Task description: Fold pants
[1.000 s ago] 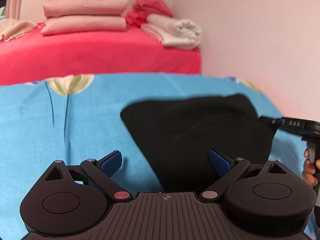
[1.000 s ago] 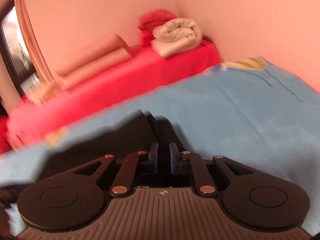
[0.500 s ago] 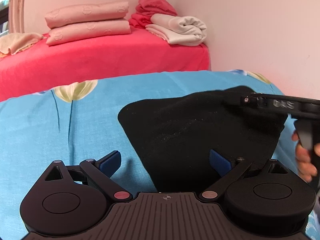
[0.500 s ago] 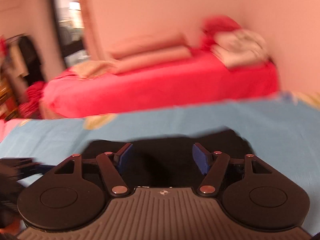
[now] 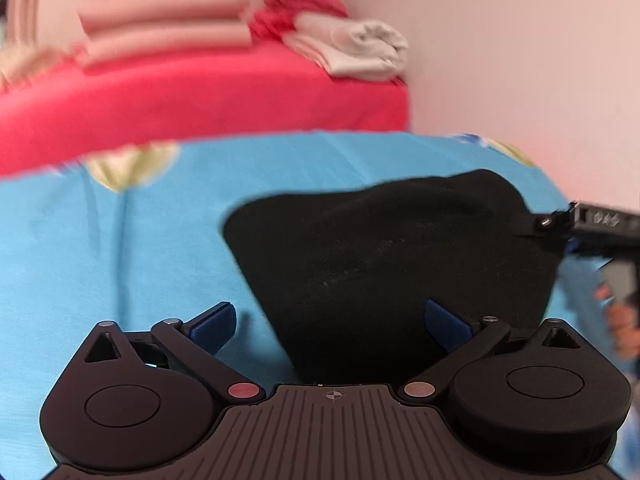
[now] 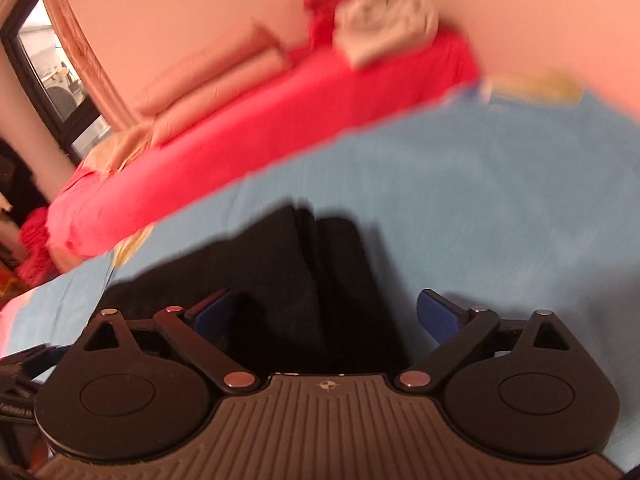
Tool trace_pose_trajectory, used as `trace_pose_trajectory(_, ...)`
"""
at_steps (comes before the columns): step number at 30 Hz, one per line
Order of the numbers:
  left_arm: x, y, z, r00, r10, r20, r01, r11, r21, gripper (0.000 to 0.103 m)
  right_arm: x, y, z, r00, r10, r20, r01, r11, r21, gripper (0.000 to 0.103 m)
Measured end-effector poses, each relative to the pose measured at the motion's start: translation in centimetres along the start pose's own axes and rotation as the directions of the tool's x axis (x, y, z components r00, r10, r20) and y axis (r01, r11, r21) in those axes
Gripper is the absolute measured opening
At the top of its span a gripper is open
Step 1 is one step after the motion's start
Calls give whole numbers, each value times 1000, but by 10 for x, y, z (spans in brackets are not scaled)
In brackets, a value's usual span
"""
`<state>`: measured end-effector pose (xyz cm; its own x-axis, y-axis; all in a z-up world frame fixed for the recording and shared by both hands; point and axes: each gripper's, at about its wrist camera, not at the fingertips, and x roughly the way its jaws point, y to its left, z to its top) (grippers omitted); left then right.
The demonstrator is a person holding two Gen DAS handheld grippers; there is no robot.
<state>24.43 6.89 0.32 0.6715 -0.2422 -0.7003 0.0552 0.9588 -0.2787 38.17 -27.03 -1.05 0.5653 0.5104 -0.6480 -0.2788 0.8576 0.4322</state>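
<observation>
The black pants (image 5: 392, 264) lie as a folded dark heap on the blue flowered sheet (image 5: 120, 248). My left gripper (image 5: 330, 326) hovers open over their near edge, its right blue pad above the cloth and its left pad over the sheet. My right gripper (image 6: 326, 314) has its jaws opening wide; the pants (image 6: 312, 280) lie below and between the pads, which do not press on them. In the left wrist view the right gripper (image 5: 560, 226) reaches in at the pants' right corner, with a hand (image 5: 624, 320) on its handle.
Beyond the sheet stands a red bed (image 5: 200, 96) bearing folded pink blankets (image 5: 160, 36), a red cloth (image 5: 304, 0) and a rolled white towel (image 5: 360, 48). A pale wall (image 5: 520, 60) closes the right side. A framed dark opening (image 6: 52, 80) shows far left.
The right gripper's jaws went from shut over the black cloth to wide open, and its view swung sideways and back. The left gripper stayed open and almost still.
</observation>
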Motion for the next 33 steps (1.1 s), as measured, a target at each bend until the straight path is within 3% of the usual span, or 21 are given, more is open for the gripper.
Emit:
trace_pose_trajectory(1, 5, 7, 2, 999, -50, -18, 50, 998, -39, 103, 0, -4, -3, 1000, 28, 7, -28, 999, 35, 97)
trace_pose_trajectory(2, 8, 12, 3, 994, -112, -19, 110, 991, -77, 103, -2, -5, -5, 999, 46, 26, -47, 998, 47, 77)
trace_pose_trajectory(3, 8, 16, 5, 985, -171, -7, 169, 980, -103, 103, -3, -5, -5, 996, 89, 21, -90, 993, 71, 75)
trace_pose_trajectory(4, 6, 17, 10, 985, -174, 9, 174, 979, -110, 103, -7, -5, -6, 995, 89, 39, -92, 990, 103, 58)
trace_pose_trajectory(5, 3, 16, 16, 983, -180, 26, 182, 977, -106, 103, -10, -4, -3, 993, 103, 50, -108, 988, 109, 49)
trace_pose_trajectory(8, -8, 14, 41, 974, -205, 92, 214, 972, -100, 103, -29, -5, 11, 981, 149, 128, -168, 974, 152, 47)
trace_pose_trajectory(11, -16, 6, 63, 966, -211, 147, 222, 973, -62, 103, -43, -4, 26, 963, 146, 225, -183, 971, 155, 47)
trace_pose_trajectory(13, -9, -2, 68, 976, -161, 148, 165, 986, -18, 103, -43, -12, 33, 954, 134, 269, -189, 964, 188, 52)
trace_pose_trajectory(16, 19, -12, 63, 996, 34, 77, -36, 999, 26, 103, -19, -22, 31, 977, -13, 215, -33, 977, 210, 60)
trace_pose_trajectory(17, 27, -14, 57, 994, 98, 43, -100, 994, 47, 103, -10, -24, 28, 980, -91, 175, 53, 976, 209, 71)
trace_pose_trajectory(18, 31, -15, 51, 993, 113, 29, -114, 991, 64, 103, -6, -29, 22, 976, -142, 164, 105, 972, 212, 79)
trace_pose_trajectory(21, 17, -16, 34, 988, 128, 86, -136, 986, 92, 103, -22, -37, 8, 962, -138, 237, 75, 963, 258, 83)
trace_pose_trajectory(24, 1, -21, 30, 981, 163, 105, -173, 980, 96, 103, -37, -37, 1, 930, -238, 280, 147, 940, 309, 85)
trace_pose_trajectory(26, -11, -25, 27, 970, 201, 136, -216, 970, 108, 103, -51, -31, -5, 889, -351, 293, 242, 904, 351, 88)
trace_pose_trajectory(28, -18, -30, 23, 960, 242, 143, -259, 959, 118, 103, -59, -21, -13, 858, -410, 311, 297, 888, 351, 90)
trace_pose_trajectory(31, -22, -31, 17, 954, 273, 125, -287, 952, 104, 103, -65, 4, -31, 844, -427, 326, 333, 892, 305, 95)
trace_pose_trajectory(33, -24, -27, 12, 955, 278, 103, -287, 954, 81, 103, -61, 22, -40, 852, -427, 302, 363, 898, 247, 96)
